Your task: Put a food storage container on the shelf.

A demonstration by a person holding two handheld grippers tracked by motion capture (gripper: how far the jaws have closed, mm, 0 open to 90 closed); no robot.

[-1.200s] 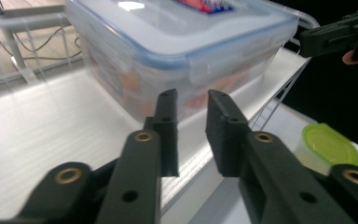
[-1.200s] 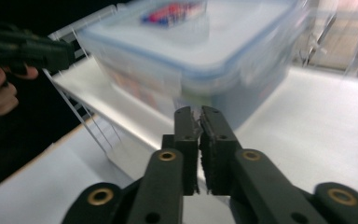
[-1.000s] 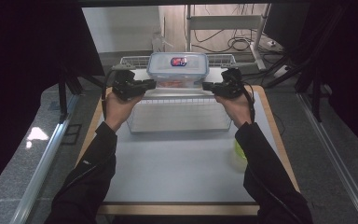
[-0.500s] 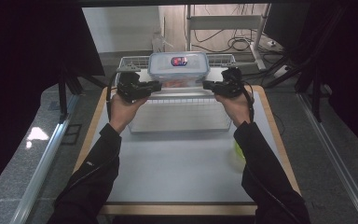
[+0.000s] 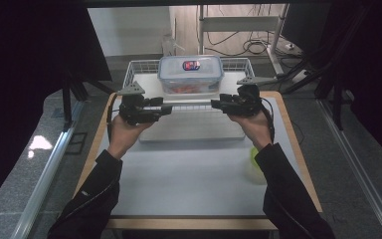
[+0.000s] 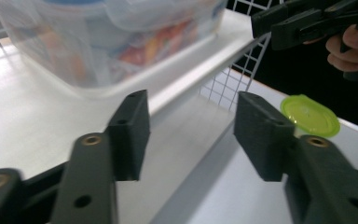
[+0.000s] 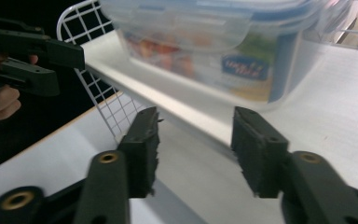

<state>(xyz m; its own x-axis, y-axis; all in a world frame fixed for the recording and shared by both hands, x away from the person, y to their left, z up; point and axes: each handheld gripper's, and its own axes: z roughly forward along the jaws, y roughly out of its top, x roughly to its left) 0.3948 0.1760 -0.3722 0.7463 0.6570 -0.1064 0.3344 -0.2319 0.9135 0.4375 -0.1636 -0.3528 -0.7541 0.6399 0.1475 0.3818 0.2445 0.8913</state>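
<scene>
High view, container (image 5: 190, 73) contents blurred, green lid (image 5: 254, 158) half behind sleeve (image 5: 283, 179)

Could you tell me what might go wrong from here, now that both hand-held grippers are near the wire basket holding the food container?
Both jaws have just been opening, with nothing between them.

1. The food container sits on a raised shelf in the wire basket; a bump could slide it.
2. The left hand-held gripper and right hand-held gripper hover close to the basket's front wires and might snag.
3. The green lid lies by the right sleeve, which could sweep it away.
</scene>
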